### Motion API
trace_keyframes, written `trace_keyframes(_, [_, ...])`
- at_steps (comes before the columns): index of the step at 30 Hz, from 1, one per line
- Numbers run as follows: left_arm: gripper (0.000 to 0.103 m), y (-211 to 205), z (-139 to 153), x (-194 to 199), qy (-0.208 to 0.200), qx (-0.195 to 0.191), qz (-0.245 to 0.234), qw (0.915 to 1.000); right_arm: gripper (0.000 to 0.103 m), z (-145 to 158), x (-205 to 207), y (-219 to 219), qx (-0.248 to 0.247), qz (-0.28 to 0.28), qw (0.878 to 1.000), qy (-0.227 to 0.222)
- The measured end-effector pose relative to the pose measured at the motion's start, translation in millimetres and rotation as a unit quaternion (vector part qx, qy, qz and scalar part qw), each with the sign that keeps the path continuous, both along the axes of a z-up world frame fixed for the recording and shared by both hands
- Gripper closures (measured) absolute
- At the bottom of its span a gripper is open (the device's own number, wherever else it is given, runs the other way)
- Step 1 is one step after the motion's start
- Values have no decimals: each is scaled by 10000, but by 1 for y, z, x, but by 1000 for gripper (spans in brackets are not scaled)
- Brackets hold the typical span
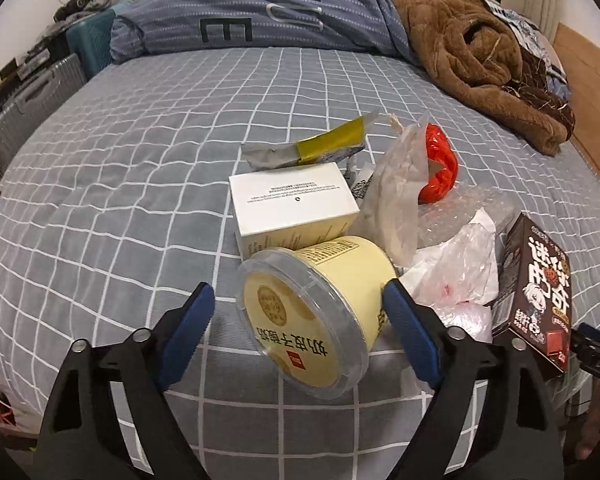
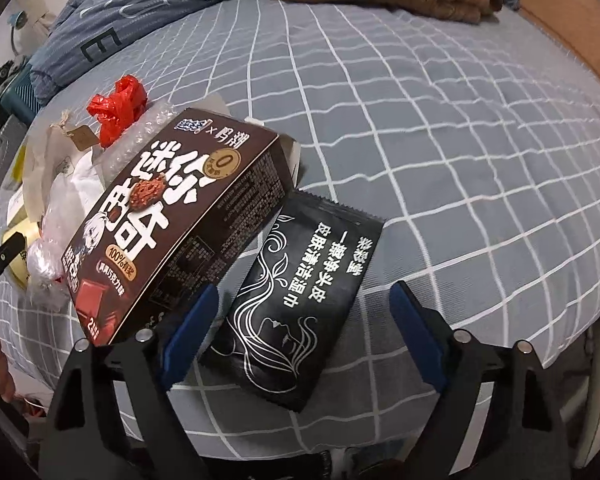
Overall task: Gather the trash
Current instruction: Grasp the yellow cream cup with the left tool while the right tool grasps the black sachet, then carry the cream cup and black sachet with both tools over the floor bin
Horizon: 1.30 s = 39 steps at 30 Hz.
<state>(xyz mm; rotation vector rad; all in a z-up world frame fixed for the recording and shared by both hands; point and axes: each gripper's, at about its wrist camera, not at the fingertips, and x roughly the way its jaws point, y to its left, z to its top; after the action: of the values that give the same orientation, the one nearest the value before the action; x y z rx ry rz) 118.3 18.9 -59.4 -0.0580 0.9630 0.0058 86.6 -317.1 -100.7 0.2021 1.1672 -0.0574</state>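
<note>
Left wrist view: left gripper (image 1: pixel 298 312) open, jaws spread either side of a yellow tub (image 1: pixel 316 308). Tub lies on its side on the bed (image 1: pixel 140 168), clear lid on and facing the camera; contents not discernible through the lid. Right finger sits just beside the tub wall; contact cannot be confirmed. Left finger is apart from it.

Behind the tub, touching it: white box (image 1: pixel 292 208), closed. Behind that, a flattened yellow-and-silver wrapper (image 1: pixel 312 148). To the right, a translucent bag (image 1: pixel 396 196) leaning against a crumpled red bag (image 1: pixel 440 164), then bubble wrap (image 1: pixel 460 212) and clear plastic film (image 1: pixel 460 276). Brown box (image 1: pixel 536 296) at far right, tilted on the pile.

Right wrist view: right gripper (image 2: pixel 304 328) open, empty, jaws straddling a black sachet (image 2: pixel 300 304) lying flat on the bed near its front edge. Left finger is beside the corner of the brown box (image 2: pixel 172 224), whose far end flap stands open; interior not visible. Sachet's upper edge runs under or against the box; cannot tell which.

Blue duvet (image 1: pixel 260 12) and brown blanket (image 1: pixel 472 56) are heaped at the far end of the bed.
</note>
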Motion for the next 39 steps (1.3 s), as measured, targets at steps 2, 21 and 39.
trace_keyframes(2, [31,0,-1,0,29,-106,-69,9999,24,-3,2,4,38,20,10000,45])
trace_keyframes(21, [59,2,4,-8,47,-522,-108,9986,58,-10,6,-9,141,-96,9998,128])
trace_keyframes(39, [85,5,19,-16,-105,-583,-48,9982,90,2,0,-4,227,-15,9997,2])
